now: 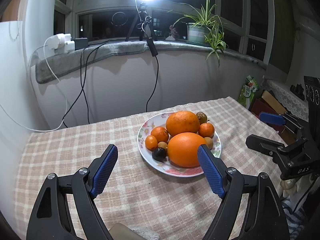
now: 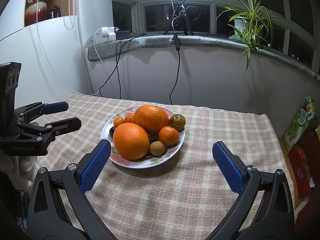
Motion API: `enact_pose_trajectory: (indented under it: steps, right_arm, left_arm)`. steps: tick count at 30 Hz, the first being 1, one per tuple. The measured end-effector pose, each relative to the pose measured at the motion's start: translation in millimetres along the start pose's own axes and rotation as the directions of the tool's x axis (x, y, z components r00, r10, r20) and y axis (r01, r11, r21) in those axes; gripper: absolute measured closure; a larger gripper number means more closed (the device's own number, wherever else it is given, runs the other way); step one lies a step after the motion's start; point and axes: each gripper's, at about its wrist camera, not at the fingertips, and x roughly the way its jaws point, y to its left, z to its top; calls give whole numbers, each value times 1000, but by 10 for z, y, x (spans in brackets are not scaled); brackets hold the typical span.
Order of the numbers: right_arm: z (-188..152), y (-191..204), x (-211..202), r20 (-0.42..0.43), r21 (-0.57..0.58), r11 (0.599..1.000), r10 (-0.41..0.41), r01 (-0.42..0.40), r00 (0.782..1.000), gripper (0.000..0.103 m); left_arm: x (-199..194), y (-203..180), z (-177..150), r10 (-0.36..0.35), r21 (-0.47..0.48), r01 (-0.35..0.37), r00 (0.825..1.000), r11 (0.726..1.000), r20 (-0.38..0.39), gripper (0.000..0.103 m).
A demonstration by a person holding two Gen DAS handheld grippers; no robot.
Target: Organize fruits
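While both of our grippers hang over the checked pink-and-cream tablecloth (image 2: pixel 180 180), all the fruit sits piled on the round white plate with painted flowers (image 2: pixel 128 163), near the middle of the table.

Our left gripper (image 1: pixel 158 168) has its blue pads spread wide, and nothing is between them. It is just in front of the plate. Our right gripper (image 2: pixel 161 167) is spread wide too, and it holds nothing. It also sits just in front of the plate.

Two big round oranges (image 1: pixel 185 152) take up most of the plate, one behind the other. Around them lie three small orange tangerines (image 1: pixel 160 133), a little oval kumquat (image 1: pixel 151 142), a dark round plum (image 1: pixel 159 154), some small tan longans (image 2: pixel 157 148), and a greenish-brown fruit (image 2: pixel 177 121) at the back edge.

We think the big oranges are heavy and firm, with bumpy skin that is not very slippery. We would hold one across its fat middle, with the pads on both sides. It looks almost as wide as the open pads, so we must line up with care.

We think the tangerines and the plum are softer, so a light squeeze is best. The longans are tiny and round and may roll away. The plate looks like it could break, so we should not bump it. If we lift one big orange, the small fruits leaning on it may roll.
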Motion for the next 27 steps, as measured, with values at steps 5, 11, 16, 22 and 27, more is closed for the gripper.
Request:
enact_pose_trajectory:
  steps: [5,11,16,22,27]
  right_arm:
    - [-13,61,17,-5,-17,1000,5,-5,1000,0]
    - [-22,38,16,-11,-4,1000,16,-16,1000,0]
    - [-17,27,6,-9,2,1000,17,-17,1000,0]
    - [-13,31,-8,-7,2,1000,16,-16,1000,0]
    - [-12,31,-9,-8,0,1000,15,-15,1000,0]
  left_arm:
    - [-27,4,10,3,-1,-2,1000,1000,9,21]
    - [-36,-6,2,1,1,-1,1000,1000,10,21]
    - [-42,-10,5,0,5,0,1000,1000,14,21]
    - [-39,-13,8,-2,5,2,1000,1000,12,21]
    - [-45,-29,5,-2,10,2,1000,1000,15,21]
